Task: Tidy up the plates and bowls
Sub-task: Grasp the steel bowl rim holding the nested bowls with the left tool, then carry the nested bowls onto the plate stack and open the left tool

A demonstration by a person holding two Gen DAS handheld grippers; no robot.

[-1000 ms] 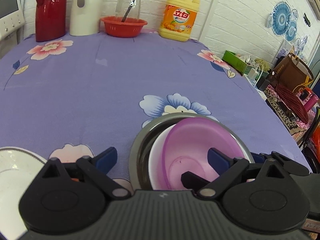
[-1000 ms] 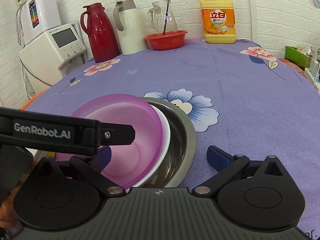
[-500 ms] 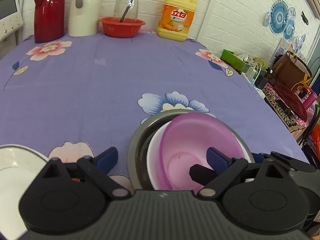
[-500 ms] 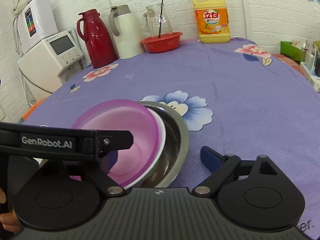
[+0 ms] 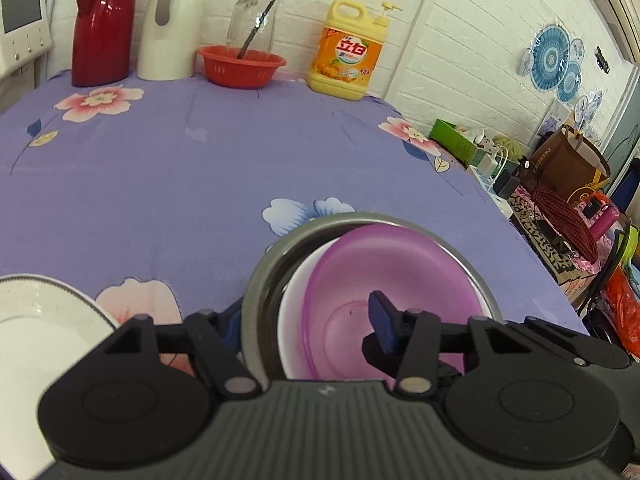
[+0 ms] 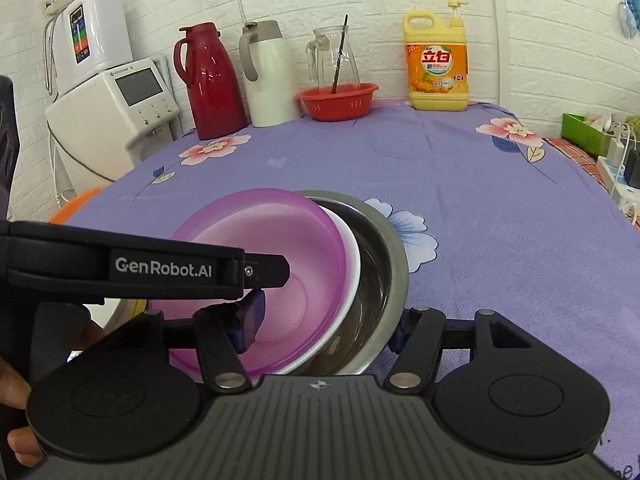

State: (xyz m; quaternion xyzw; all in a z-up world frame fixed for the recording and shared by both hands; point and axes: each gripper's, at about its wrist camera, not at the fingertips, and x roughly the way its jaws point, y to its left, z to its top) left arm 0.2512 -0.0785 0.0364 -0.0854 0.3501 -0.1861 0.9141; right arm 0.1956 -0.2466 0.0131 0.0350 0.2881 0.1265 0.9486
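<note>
Three bowls sit nested near the front edge of the table [image 5: 180,184]: a purple bowl [image 5: 400,272] inside a white bowl [image 5: 294,284], both leaning inside a steel bowl [image 5: 256,280]. The purple one is tilted and shoved toward one side, so the stack is not seated flat.

As a judgement, the purple bowl looks like thin plastic (light, a little springy, and smooth enough to slide on the white one). The steel bowl will be the heaviest and stiffest, with a hard rolled rim. The white bowl could be ceramic or plastic; I cannot tell which, so it is best treated as breakable. The best hold is across the rim, one finger inside and one outside, gripped firmly enough that the inner bowls do not slip.

The left gripper [image 5: 304,320] straddles the stack's wall, one finger outside the steel rim and one inside the purple bowl. Its jaws have just been closing, but the inner pad appears to stand off the plastic. The right gripper [image 6: 325,325] straddles the opposite side the same way. It is wide apart and has narrowed only a little, with no pad pressing.

Just beside the stack lies a white plate [image 5: 36,320]. Well beyond, against the wall, stand a red basket [image 5: 240,66] and a detergent bottle [image 5: 348,56].
</note>
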